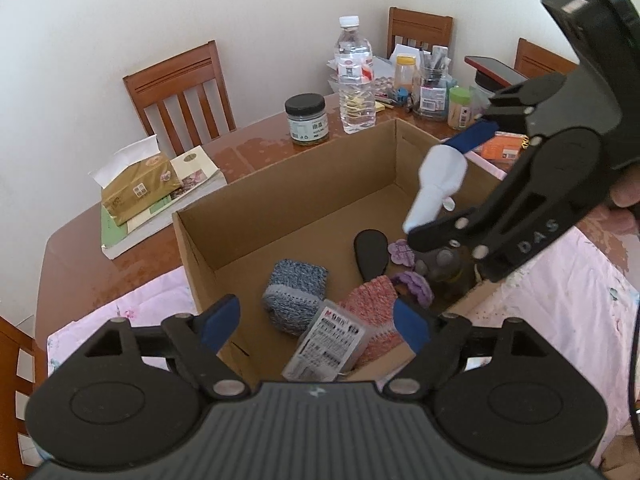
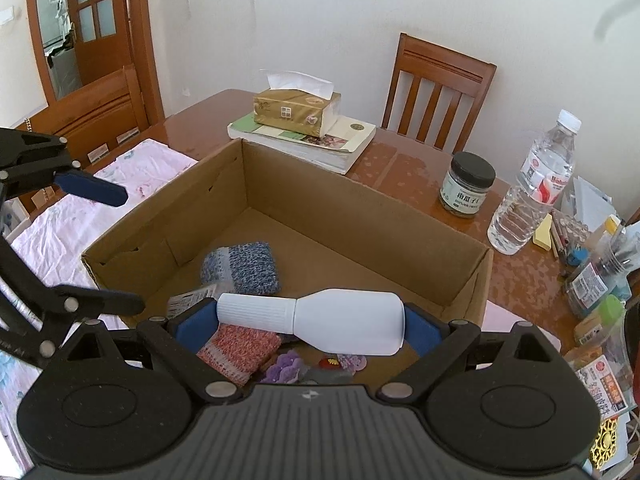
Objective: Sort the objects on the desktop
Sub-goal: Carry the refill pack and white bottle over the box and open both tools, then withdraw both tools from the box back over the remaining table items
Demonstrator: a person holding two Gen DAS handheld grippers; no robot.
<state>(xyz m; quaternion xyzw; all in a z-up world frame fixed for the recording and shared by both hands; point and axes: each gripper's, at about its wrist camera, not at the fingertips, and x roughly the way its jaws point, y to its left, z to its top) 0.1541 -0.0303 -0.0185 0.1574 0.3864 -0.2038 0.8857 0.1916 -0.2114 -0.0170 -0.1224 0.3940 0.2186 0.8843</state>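
From the left wrist, our left gripper [image 1: 316, 322] hangs wide and empty over the cardboard box [image 1: 288, 184].

From the right wrist, our right gripper [image 2: 310, 322] clamps the white bottle [image 2: 320, 320] lengthwise above the box; next we should lower and release.

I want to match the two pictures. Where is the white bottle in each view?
Left wrist view: the white bottle is at the right, above the cardboard box, held end to end by the right tool.
Right wrist view: the white bottle lies crosswise at lower centre, between the blue pads of the right tool.
Shared landmark: the blue knitted item in the box.
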